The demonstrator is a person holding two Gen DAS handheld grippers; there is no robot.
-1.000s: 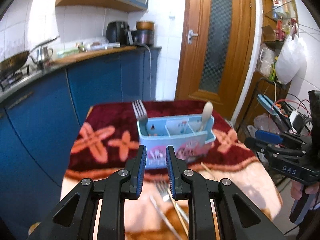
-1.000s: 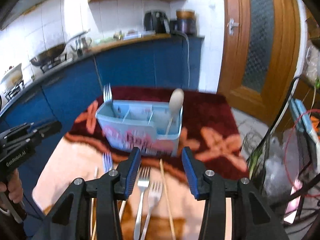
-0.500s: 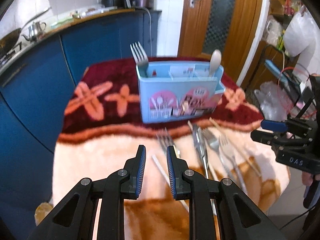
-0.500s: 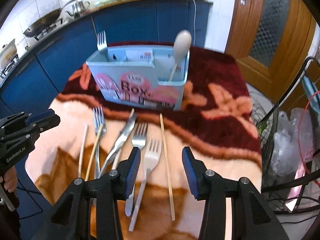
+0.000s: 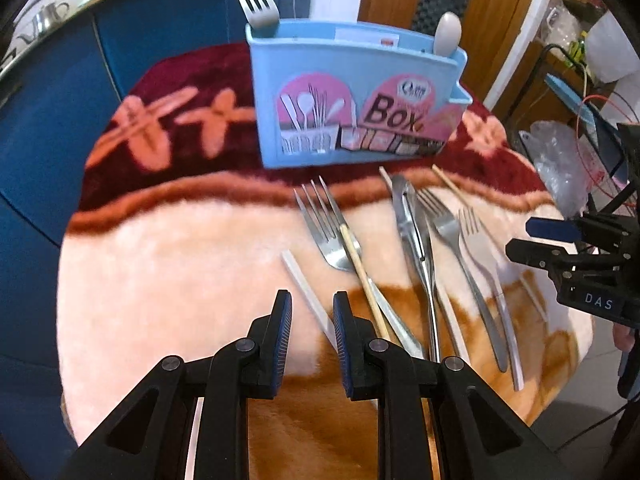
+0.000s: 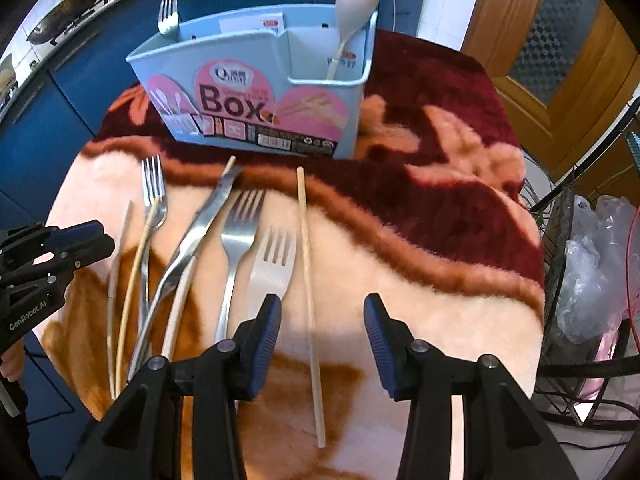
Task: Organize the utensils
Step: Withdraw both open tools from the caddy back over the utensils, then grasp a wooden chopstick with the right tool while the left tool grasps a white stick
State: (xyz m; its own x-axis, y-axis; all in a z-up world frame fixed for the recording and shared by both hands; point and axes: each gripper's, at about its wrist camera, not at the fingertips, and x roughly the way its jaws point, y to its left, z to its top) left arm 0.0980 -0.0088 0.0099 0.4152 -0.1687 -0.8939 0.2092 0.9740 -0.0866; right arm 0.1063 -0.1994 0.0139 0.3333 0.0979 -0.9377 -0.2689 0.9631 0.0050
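Our right gripper [image 6: 322, 320] hangs wide open over the lone chopstick [image 6: 308, 280] on the blanket [image 6: 420, 280], in front of the box [image 6: 256, 92]. We should straddle it squarely, press into the pile, and close mid-shaft. Our left gripper [image 5: 312, 312], narrowly parted and empty, hovers over the white stick [image 5: 306, 288]; we should keep it clear.
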